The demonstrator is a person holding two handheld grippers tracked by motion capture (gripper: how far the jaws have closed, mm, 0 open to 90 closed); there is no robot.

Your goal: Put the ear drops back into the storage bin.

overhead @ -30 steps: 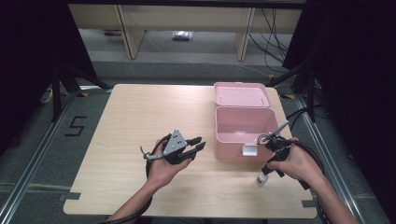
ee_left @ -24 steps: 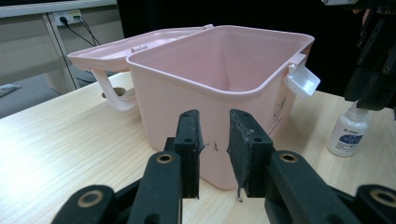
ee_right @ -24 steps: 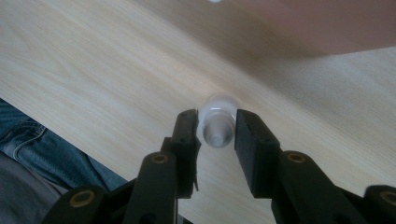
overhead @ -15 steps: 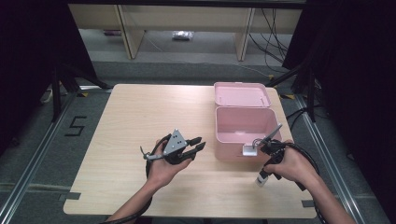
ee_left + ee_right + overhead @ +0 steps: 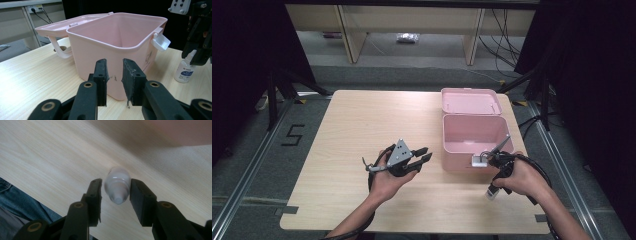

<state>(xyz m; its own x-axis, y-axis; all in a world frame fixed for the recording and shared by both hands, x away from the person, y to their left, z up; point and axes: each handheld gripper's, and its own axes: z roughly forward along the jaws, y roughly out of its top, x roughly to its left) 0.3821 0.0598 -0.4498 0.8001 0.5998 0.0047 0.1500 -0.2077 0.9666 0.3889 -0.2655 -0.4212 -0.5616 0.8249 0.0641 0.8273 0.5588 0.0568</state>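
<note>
Right gripper [image 5: 115, 192] has its jaws around a little white bottle [image 5: 117, 184], and they have just been opening.

On the table [image 5: 362, 125], just in front of the pink box [image 5: 472, 131], stands the bottle [image 5: 492, 192], right under the right gripper [image 5: 493, 184]. The pads do not seem to press on it, so I think the bottle is let go, or not yet picked up. The box is open, with its lid [image 5: 469, 101] lying flat behind it, and nothing is inside. So the job of putting the bottle in the box looks not done yet. The left gripper [image 5: 421, 156] rests near the middle of the table, jaws part open with nothing in them, pointing at the box. The table is light wood. Around it are a grey floor, black curtains and some cables.
</note>
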